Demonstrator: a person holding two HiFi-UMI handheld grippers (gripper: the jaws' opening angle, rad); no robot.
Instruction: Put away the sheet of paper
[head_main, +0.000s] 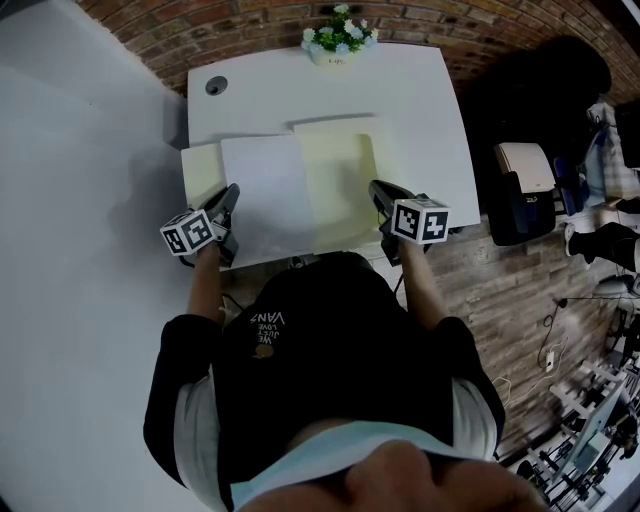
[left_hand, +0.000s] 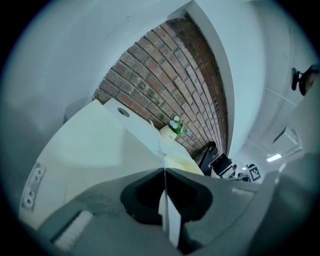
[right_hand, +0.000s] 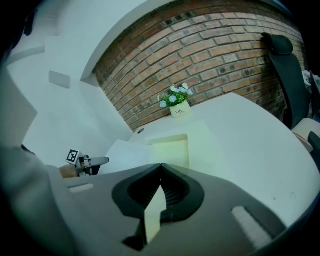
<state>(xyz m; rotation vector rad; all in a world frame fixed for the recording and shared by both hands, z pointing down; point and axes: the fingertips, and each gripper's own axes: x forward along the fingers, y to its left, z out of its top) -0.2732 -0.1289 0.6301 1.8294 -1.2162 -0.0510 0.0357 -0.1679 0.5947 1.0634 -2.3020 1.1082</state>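
Two grippers work at the near edge of a white tabletop (head_main: 425, 120), well apart from each other. A white sheet of paper (head_main: 265, 195) lies over the left half of a pale yellow open folder (head_main: 345, 180) that sits on the near part of the tabletop. The left gripper (head_main: 234, 190) is at the sheet's left edge, and its fingers (left_hand: 115, 187) are closed on that edge, which runs as a thin white line out from between their tips. The right gripper (head_main: 374, 185) sits at the right side of the folder, and its fingers (right_hand: 210, 182) are pressed together tip to tip over the folder's near part. At the far edge of the tabletop a small white pot of white flowers (head_main: 338, 42) stands against a red brick wall (head_main: 200, 30). A round grey cable hole (head_main: 216, 85) marks the far left corner.
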